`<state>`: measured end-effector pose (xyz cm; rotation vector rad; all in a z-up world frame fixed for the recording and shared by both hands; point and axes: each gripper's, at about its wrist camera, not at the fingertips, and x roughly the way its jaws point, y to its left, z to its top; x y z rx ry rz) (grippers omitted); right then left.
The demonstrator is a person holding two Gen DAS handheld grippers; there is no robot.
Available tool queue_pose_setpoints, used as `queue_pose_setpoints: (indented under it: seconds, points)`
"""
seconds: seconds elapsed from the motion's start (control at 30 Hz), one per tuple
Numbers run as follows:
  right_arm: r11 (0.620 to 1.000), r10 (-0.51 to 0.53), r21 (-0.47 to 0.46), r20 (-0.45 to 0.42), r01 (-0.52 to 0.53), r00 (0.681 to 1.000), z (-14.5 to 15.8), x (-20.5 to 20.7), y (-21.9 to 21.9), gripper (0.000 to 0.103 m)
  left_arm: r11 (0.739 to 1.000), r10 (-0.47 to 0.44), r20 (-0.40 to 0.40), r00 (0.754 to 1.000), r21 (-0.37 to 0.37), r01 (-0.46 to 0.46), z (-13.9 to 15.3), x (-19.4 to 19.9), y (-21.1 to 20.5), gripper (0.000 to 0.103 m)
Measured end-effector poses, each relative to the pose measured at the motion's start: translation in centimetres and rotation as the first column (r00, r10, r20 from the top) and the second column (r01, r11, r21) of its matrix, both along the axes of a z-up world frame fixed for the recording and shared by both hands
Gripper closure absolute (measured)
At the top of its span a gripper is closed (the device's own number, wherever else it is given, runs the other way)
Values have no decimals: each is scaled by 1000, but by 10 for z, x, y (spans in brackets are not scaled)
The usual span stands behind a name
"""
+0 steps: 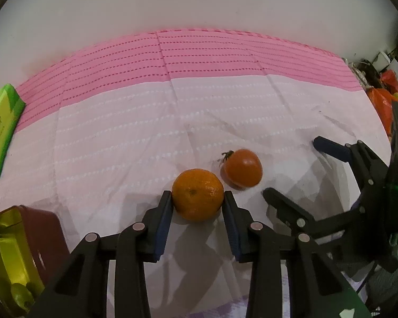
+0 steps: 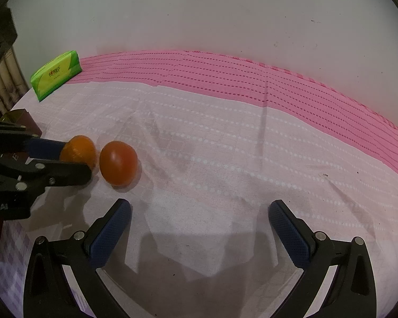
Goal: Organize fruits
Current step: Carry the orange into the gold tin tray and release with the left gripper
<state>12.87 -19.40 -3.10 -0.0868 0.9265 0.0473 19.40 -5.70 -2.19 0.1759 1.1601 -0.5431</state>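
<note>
Left wrist view, listed from the left edge of the frame.

1. Green packet (image 1: 2,129), left edge, lying on the cloth (image 1: 119,145).
2. Box (image 1: 18,251), lower left corner: gold inside, dark red outside, a green fruit (image 1: 22,295) in its bottom. Judged the likely place for sorted fruit.
3. Left gripper (image 1: 197,198), bottom centre: clamped on the orange (image 1: 197,193), one blue pad touching each side. The orange looks to rest on the cloth.
4. Tomato (image 1: 242,168), just right of the orange and slightly higher in frame, stem tilted left, near the orange but apart from it.
5. Right gripper (image 1: 291,167), right side: fingers spread wide, nothing between them, tips near the tomato.

Right wrist view: the same spread fingers at bottom, bare cloth between; the orange (image 2: 79,151) and tomato (image 2: 118,163) at left centre.

Risks, as judged:
- The pads hold the orange at its widest part only; a round, smooth peel could roll out on lifting or tilting.
- Swinging the orange away could knock the tomato and set it rolling.
- The two grippers sit close; crossing paths could cause a bump.
</note>
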Motion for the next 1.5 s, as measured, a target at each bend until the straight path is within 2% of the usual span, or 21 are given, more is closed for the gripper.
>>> queue_pose_setpoints:
  seconds: [0.23,0.5,0.8,1.07,1.5]
  points:
    - [1000,0,0,0,0,1000,0,0,0,0,1000,21,4,1000,0,-21,11,-14,8,69]
    - [1000,-1,-1,0,1,1000,0,0,0,0,993,107,33,994,38,-108,32,-34,27,69]
    - [1000,-1,-1,0,1,1000,0,0,0,0,980,196,84,977,16,-198,67,-63,64,69]
    - [1000,-1,-1,0,1,1000,0,1,0,0,950,309,121,943,-6,-311,85,-80,114,69]
    - [1000,-1,-1,0,1,1000,0,1,0,0,882,468,88,879,16,-471,72,-94,189,69]
